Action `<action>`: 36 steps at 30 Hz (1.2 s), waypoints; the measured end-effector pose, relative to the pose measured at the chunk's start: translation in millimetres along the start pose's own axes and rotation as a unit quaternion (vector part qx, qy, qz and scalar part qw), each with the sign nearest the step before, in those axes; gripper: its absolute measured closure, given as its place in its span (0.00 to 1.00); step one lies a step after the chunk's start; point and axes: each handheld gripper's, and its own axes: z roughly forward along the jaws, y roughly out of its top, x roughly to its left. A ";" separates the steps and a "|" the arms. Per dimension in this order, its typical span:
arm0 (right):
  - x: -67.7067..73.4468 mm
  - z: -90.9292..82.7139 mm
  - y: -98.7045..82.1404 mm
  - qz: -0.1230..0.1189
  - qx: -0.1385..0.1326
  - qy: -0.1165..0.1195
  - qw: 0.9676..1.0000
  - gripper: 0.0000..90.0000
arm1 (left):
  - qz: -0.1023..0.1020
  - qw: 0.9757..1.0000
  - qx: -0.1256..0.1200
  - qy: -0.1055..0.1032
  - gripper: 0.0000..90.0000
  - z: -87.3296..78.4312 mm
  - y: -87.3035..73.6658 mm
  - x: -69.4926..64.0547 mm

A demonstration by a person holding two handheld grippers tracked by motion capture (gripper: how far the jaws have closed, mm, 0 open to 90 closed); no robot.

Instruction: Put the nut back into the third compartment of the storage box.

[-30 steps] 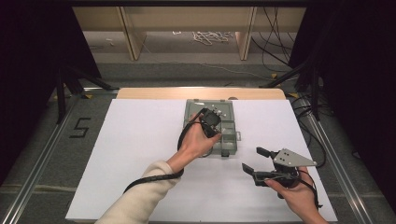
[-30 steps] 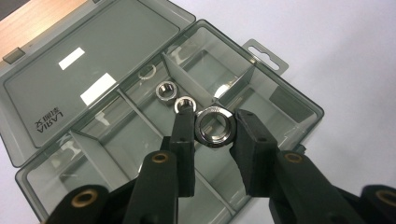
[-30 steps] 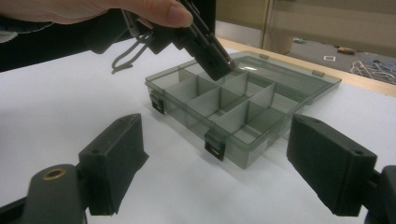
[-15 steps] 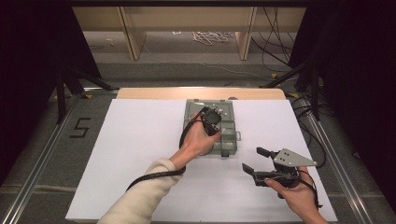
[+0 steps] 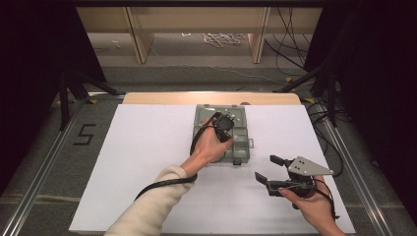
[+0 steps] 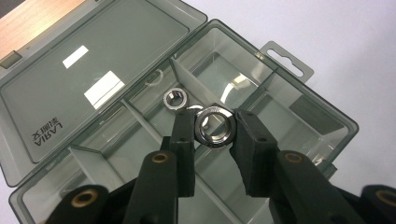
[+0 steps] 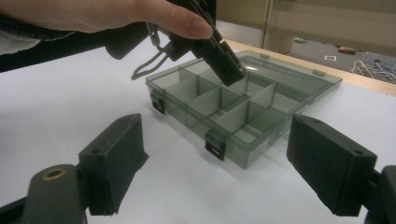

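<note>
A smoky clear compartment box (image 5: pixel 240 149) lies open on the white table, its lid (image 6: pixel 93 70) flat at the far side. My left gripper (image 6: pixel 215 119) hangs over the box's compartments, shut on a large shiny hex nut (image 6: pixel 215 126) that stands on edge between the pads. A smaller hex nut (image 6: pixel 175 99) lies in a compartment just beyond it. In the high view the left gripper (image 5: pixel 225 123) is above the box's middle. My right gripper (image 5: pixel 265 168) is held low at the front right of the box, open, with nothing between its jaws.
The box (image 7: pixel 261 116) has several divided compartments and two dark latches on its near side. White table surface (image 5: pixel 147 162) spreads to the left and in front. A wooden strip (image 5: pixel 162 98) runs along the table's far edge. The left gripper's cable trails by the forearm.
</note>
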 end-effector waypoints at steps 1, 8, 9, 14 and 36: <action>0.0 0.0 0.0 0.000 0.000 0.000 1.000 0.22 | 0.001 1.000 0.004 -0.001 0.78 -0.1 0.4 0.4; -1.0 1.1 -0.2 -0.008 -0.009 -0.004 1.000 0.22 | 0.001 1.000 -0.006 0.004 0.78 4.4 0.5 1.1; -1.0 1.2 -0.2 -0.008 -0.009 -0.004 1.000 0.22 | 0.002 1.000 -0.006 0.005 0.78 4.7 0.7 1.2; -0.8 1.2 -0.2 -0.007 -0.009 -0.004 1.000 0.22 | 0.005 1.000 0.006 0.004 0.78 6.1 1.5 1.8; -0.5 0.6 -0.3 -0.001 -0.004 0.000 1.000 0.22 | 0.011 1.000 0.017 0.018 0.78 21.1 3.7 10.4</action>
